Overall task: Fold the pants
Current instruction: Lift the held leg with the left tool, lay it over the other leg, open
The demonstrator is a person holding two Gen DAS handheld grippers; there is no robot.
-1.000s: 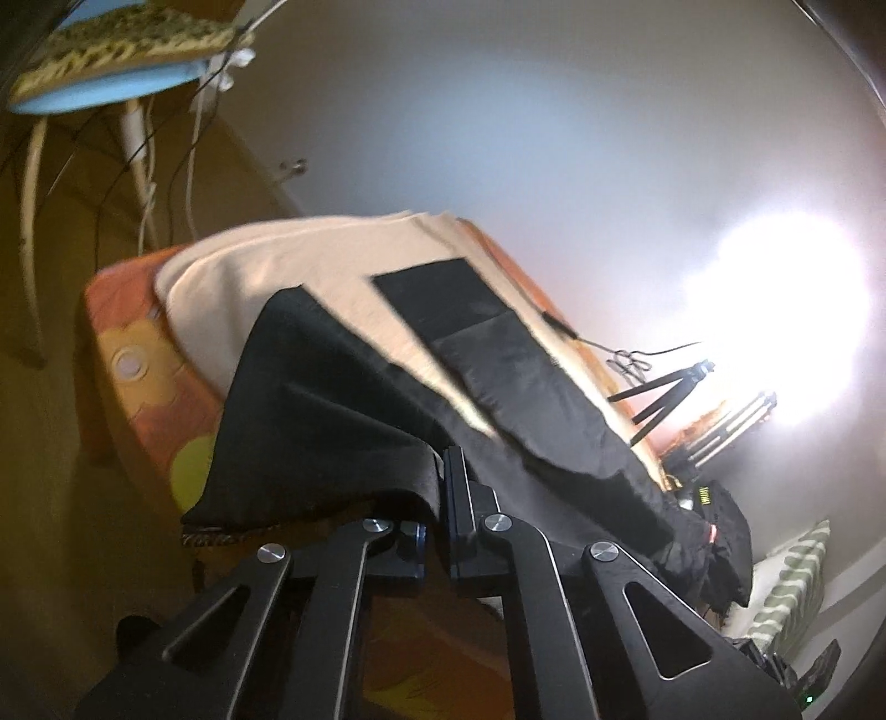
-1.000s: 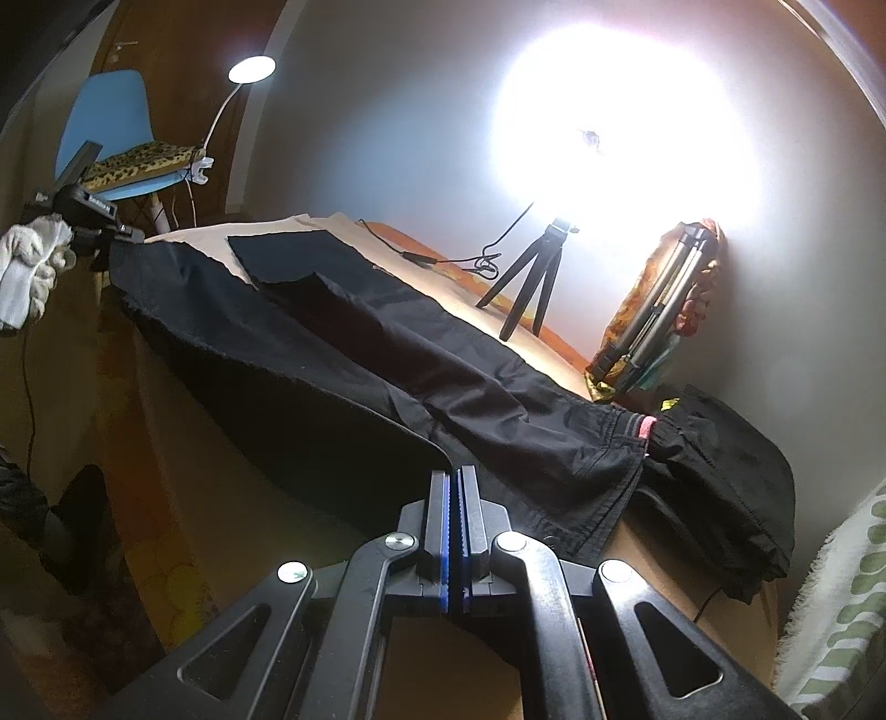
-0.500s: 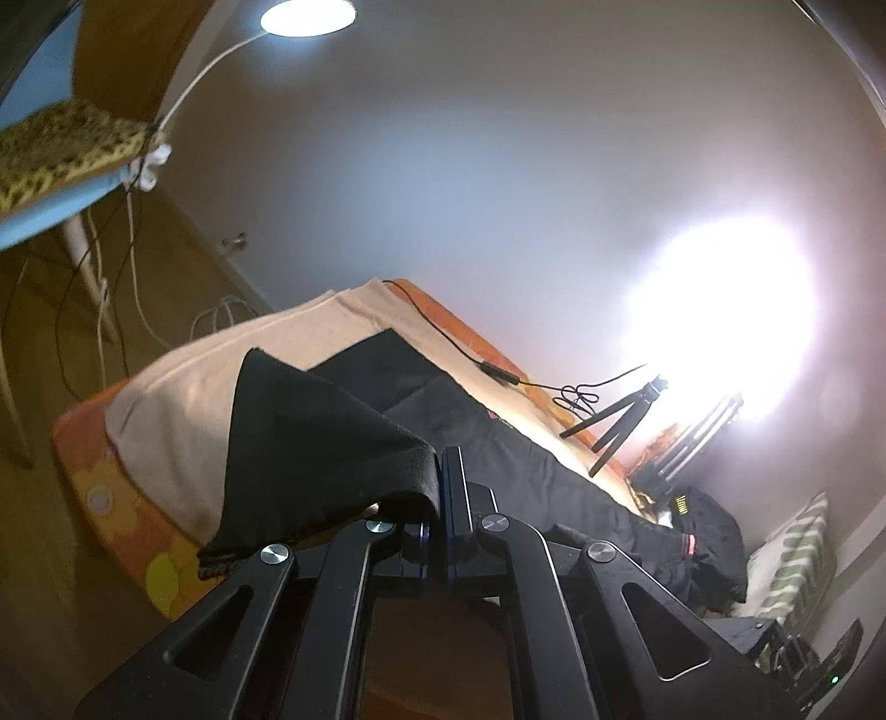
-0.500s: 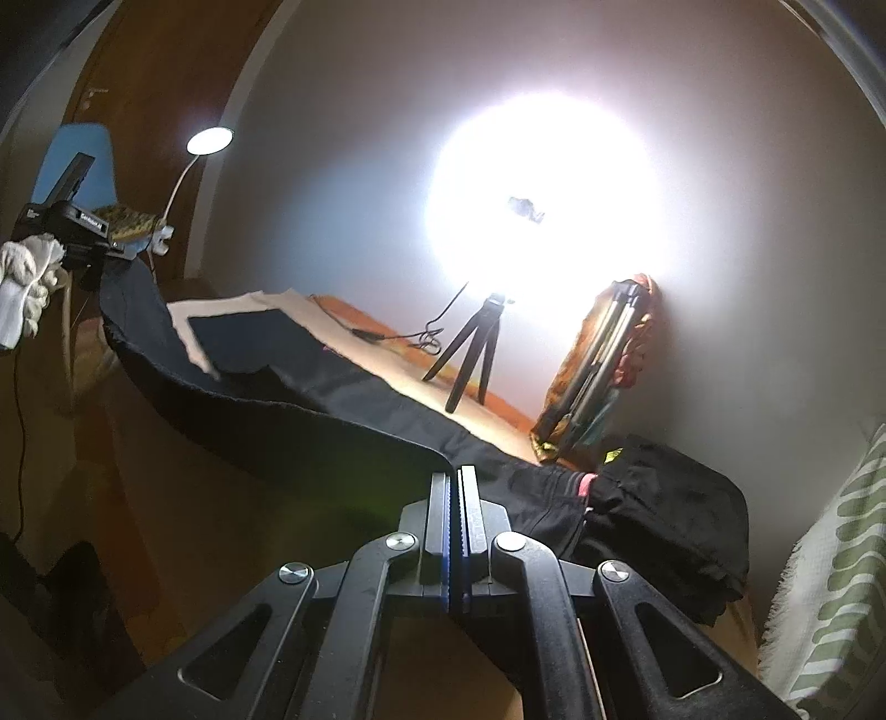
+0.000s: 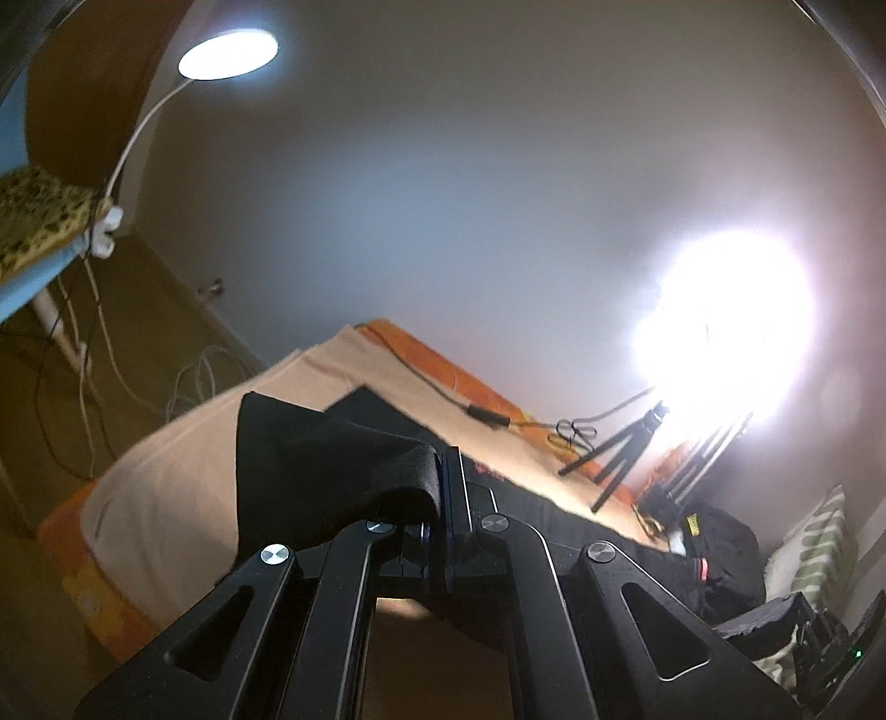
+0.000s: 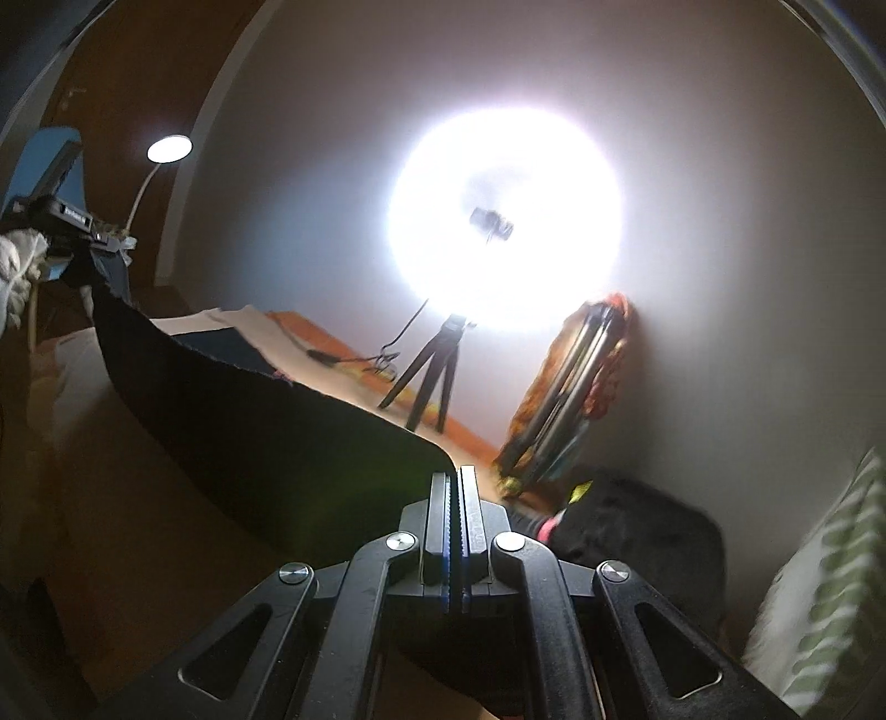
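Observation:
The black pants (image 6: 266, 426) hang stretched between my two grippers, lifted above the cream cloth on the bed (image 5: 183, 476). My left gripper (image 5: 443, 465) is shut on the black fabric (image 5: 332, 459), which drapes over its left finger. My right gripper (image 6: 454, 482) is shut on the pants' other end. The left gripper also shows in the right wrist view (image 6: 105, 238), far left, held by a gloved hand. Part of the pants still lies on the bed (image 5: 609, 531).
A bright ring light on a small tripod (image 6: 437, 360) stands at the bed's far edge, with a cable (image 5: 487, 415) beside it. A black garment heap (image 6: 637, 526), folded stands (image 6: 565, 387), a striped pillow (image 6: 819, 581), a blue chair (image 5: 33, 243) and a desk lamp (image 5: 227, 52) surround the bed.
Both grippers have risen and tilted upward, lifting the pants off the bed. The fabric now hangs higher between them.

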